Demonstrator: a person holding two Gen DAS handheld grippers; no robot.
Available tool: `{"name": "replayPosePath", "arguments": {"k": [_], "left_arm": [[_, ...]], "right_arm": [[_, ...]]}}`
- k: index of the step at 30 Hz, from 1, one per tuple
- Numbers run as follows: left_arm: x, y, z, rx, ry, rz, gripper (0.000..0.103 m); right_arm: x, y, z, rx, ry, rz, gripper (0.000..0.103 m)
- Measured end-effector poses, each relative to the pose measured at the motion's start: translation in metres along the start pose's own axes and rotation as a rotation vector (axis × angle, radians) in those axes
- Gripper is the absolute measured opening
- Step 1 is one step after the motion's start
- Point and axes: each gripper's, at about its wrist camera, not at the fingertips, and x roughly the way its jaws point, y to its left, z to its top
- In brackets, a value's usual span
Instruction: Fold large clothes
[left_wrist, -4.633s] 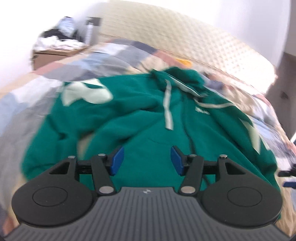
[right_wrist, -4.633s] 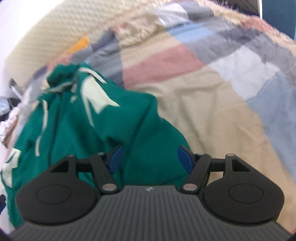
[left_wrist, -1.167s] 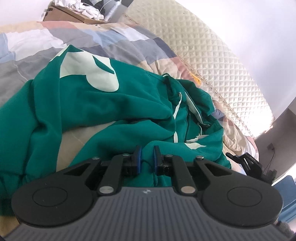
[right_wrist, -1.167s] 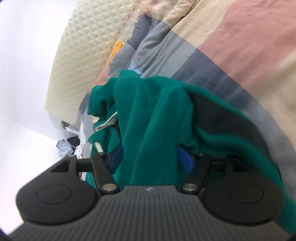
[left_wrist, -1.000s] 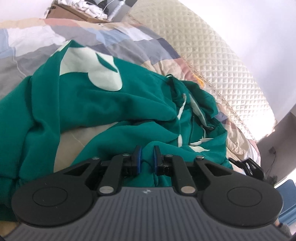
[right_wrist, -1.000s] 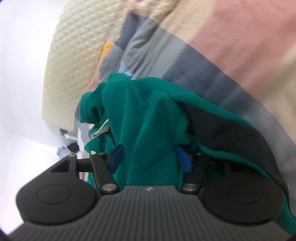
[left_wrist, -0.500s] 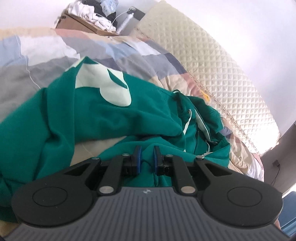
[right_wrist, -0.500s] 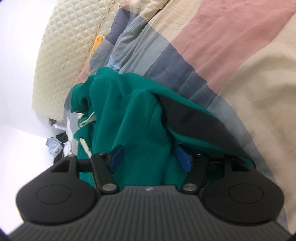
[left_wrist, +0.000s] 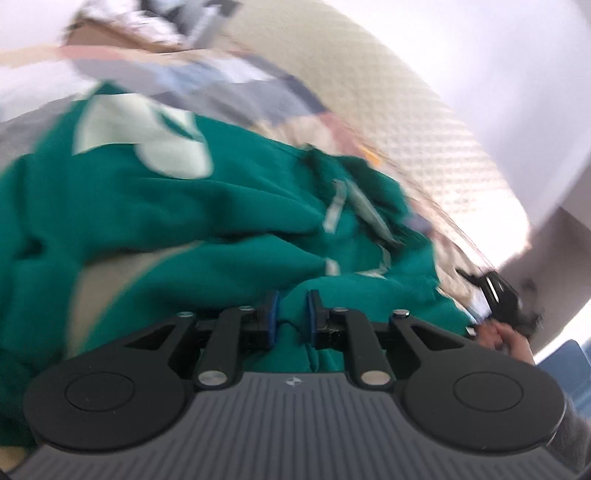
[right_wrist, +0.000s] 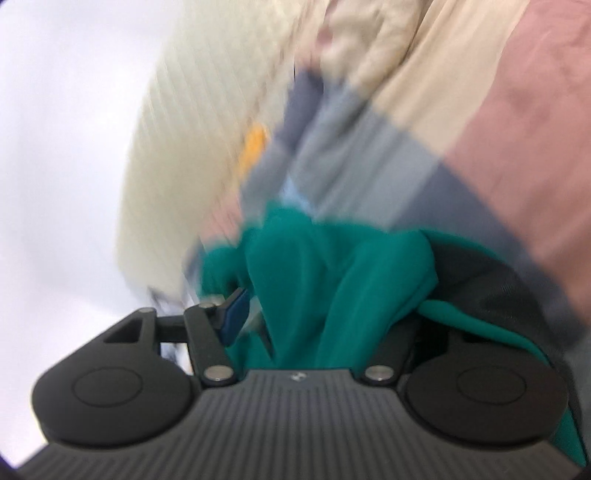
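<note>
Since earlier: hoodie (left_wrist: 229, 206) bunched up mid-bed (right_wrist: 517, 110). Left gripper (left_wrist: 290, 314) jaws just eased, pinching its hem; right gripper (right_wrist: 314, 314) wide, gripping a thick fold. Soft, heavy fleece; hold hem corners.

A patchwork quilt (right_wrist: 480, 155) in pink, cream, grey and blue covers the bed. A cream quilted headboard (left_wrist: 424, 129) stands along its far edge. Beyond the far left corner, blurred clutter (left_wrist: 147, 22) sits.
</note>
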Motion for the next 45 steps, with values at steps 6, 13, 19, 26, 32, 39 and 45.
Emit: {"name": "replayPosePath", "arguments": {"k": [6,13,19,26,32,39,45], "left_arm": [[0.014,-0.021,-0.021,0.125,0.071,0.029,0.021],[0.033,-0.025,-0.032,0.181,0.127,0.132,0.022],[0.031,-0.027,-0.030,0.188,0.137,0.150,0.029],[0.011,-0.036,-0.026,0.212,0.117,0.149,0.032],[-0.003,-0.043,-0.026,0.243,0.112,0.149,0.032],[0.006,-0.041,-0.031,0.278,0.171,0.180,0.032],[0.012,-0.035,-0.034,0.259,0.190,0.185,0.033]], "right_arm": [[-0.007,-0.051,0.013,0.110,-0.069,0.061,0.059],[-0.007,-0.041,0.010,-0.003,-0.009,0.039,0.056],[-0.037,-0.004,0.001,-0.196,0.057,-0.102,0.059],[-0.096,0.035,-0.038,-0.431,0.101,-0.181,0.060],[-0.118,0.078,-0.095,-0.622,0.160,-0.153,0.059],[-0.102,0.092,-0.179,-0.872,0.341,-0.208,0.059],[-0.083,0.072,-0.211,-0.958,0.467,-0.294,0.056]]}}
